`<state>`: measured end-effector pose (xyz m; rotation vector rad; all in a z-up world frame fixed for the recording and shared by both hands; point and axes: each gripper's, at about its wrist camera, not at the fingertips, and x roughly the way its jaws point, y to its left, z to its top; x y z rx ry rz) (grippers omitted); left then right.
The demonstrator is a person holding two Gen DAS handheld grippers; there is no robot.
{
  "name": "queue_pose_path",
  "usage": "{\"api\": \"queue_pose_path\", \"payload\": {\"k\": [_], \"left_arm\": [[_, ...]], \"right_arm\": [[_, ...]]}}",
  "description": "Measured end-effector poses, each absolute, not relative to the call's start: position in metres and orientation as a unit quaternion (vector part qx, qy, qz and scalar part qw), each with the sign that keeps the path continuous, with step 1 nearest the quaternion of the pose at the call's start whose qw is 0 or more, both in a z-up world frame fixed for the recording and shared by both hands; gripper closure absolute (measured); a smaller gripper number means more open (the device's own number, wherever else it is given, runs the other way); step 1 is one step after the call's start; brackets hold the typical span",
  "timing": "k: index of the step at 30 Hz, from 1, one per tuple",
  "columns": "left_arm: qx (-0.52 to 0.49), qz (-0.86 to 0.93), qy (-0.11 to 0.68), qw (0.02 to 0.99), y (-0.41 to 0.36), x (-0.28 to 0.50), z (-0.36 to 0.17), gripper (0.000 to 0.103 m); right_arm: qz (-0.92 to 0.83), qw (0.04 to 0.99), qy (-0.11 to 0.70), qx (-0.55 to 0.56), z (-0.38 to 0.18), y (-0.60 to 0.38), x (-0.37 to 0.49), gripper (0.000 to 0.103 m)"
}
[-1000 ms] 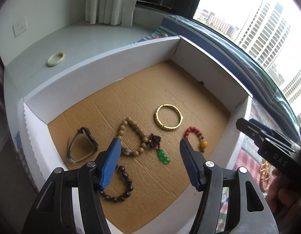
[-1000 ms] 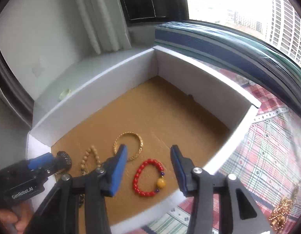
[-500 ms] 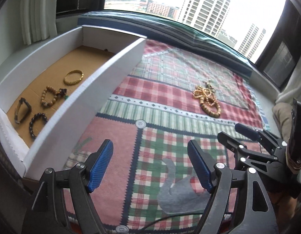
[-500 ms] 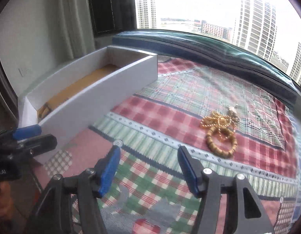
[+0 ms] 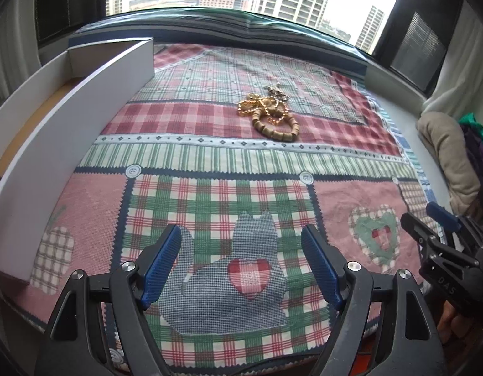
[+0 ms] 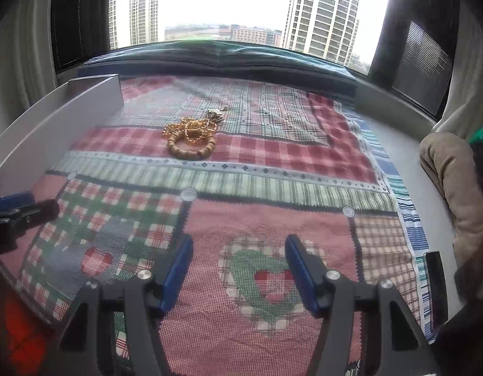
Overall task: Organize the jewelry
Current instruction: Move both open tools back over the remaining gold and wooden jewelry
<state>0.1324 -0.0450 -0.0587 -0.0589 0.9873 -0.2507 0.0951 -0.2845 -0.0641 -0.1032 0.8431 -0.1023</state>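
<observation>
A pile of jewelry (image 5: pixel 268 116) lies on the patchwork cloth: a wooden bead bracelet, gold bead chains and a small metal piece. It also shows in the right wrist view (image 6: pixel 191 139). The white box (image 5: pixel 63 144) with a cardboard floor stands at the left; its contents are hidden from here. My left gripper (image 5: pixel 241 250) is open and empty, low over the cat patch, well short of the pile. My right gripper (image 6: pixel 238 257) is open and empty over the heart patch. It shows at the right of the left wrist view (image 5: pixel 435 228).
The patchwork cloth (image 5: pixel 241 163) covers the window seat. A beige cushion (image 6: pixel 454 175) lies at the right edge. The window ledge (image 6: pixel 229 59) runs along the back. A dark phone-like object (image 6: pixel 434 282) lies at the cloth's right border.
Both grippers have swung right, away from the box interior, and now face the cloth and the jewelry pile. Both stay open and empty.
</observation>
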Motion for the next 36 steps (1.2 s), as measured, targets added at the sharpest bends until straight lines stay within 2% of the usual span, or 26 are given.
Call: {"api": "queue_pose_path", "payload": {"k": [12, 17, 28, 36], "left_arm": [[-0.006, -0.103, 0.458, 0.883, -0.051, 0.129, -0.055, 0.014], [0.004, -0.094, 0.451, 0.888, -0.051, 0.128, -0.060, 0.008], [0.004, -0.104, 0.468, 0.877, -0.051, 0.138, -0.075, 0.008], [0.008, -0.104, 0.444, 0.890, -0.052, 0.156, -0.063, 0.008]], "right_arm": [[-0.068, 0.914, 0.394, -0.060, -0.059, -0.287, 0.086, 0.040], [-0.070, 0.913, 0.398, -0.063, -0.062, -0.289, 0.086, 0.034], [-0.059, 0.903, 0.425, -0.019, -0.084, -0.301, 0.088, 0.033], [-0.057, 0.908, 0.416, 0.000, -0.084, -0.301, 0.095, 0.033]]}}
